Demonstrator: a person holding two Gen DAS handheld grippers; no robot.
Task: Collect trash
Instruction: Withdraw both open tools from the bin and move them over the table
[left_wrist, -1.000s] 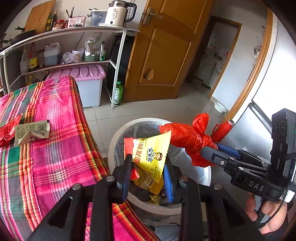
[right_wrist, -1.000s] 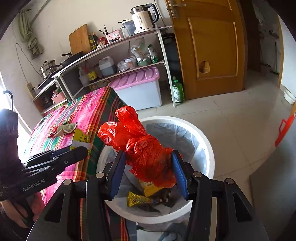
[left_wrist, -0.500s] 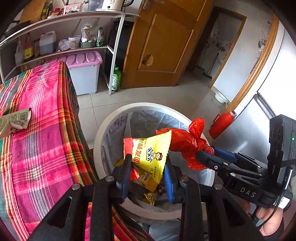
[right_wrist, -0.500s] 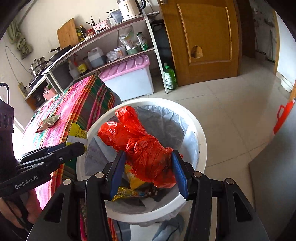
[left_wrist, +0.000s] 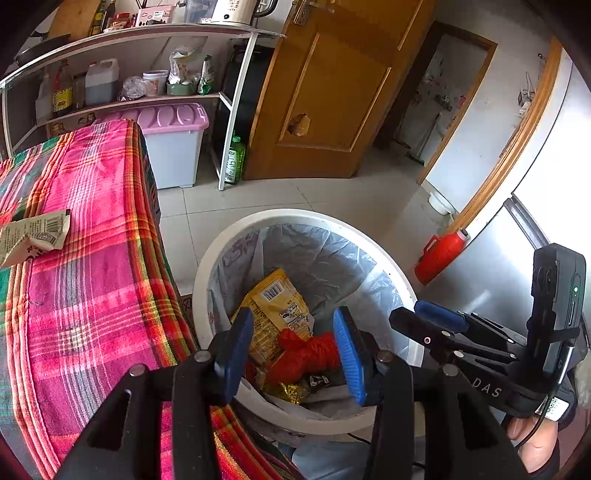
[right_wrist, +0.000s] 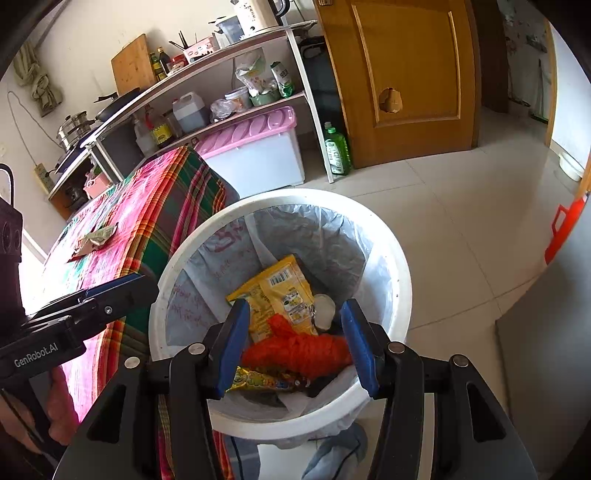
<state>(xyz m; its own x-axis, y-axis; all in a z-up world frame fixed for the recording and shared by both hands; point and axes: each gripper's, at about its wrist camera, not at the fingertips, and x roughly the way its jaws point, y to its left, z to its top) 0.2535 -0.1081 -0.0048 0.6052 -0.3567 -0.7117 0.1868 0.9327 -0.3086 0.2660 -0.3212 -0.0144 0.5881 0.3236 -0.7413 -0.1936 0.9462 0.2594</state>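
Note:
A white bin lined with a clear bag stands on the floor beside the table. In it lie a yellow snack packet and a red plastic bag, on top of other wrappers. My left gripper hangs over the bin; its jaws are opening, with nothing between them. My right gripper is open above the bin, and the red bag and yellow packet lie below it. In the left wrist view the right gripper shows empty fingers. A torn paper wrapper lies on the table.
The table with a pink plaid cloth borders the bin on the left. A pink-lidded box, a green bottle and a shelf rack stand behind. A red thermos sits by the grey fridge at right.
Both grippers let go: the yellow packet fell from the left gripper and the red bag from the right one into the bin. Both jaws stand wider.

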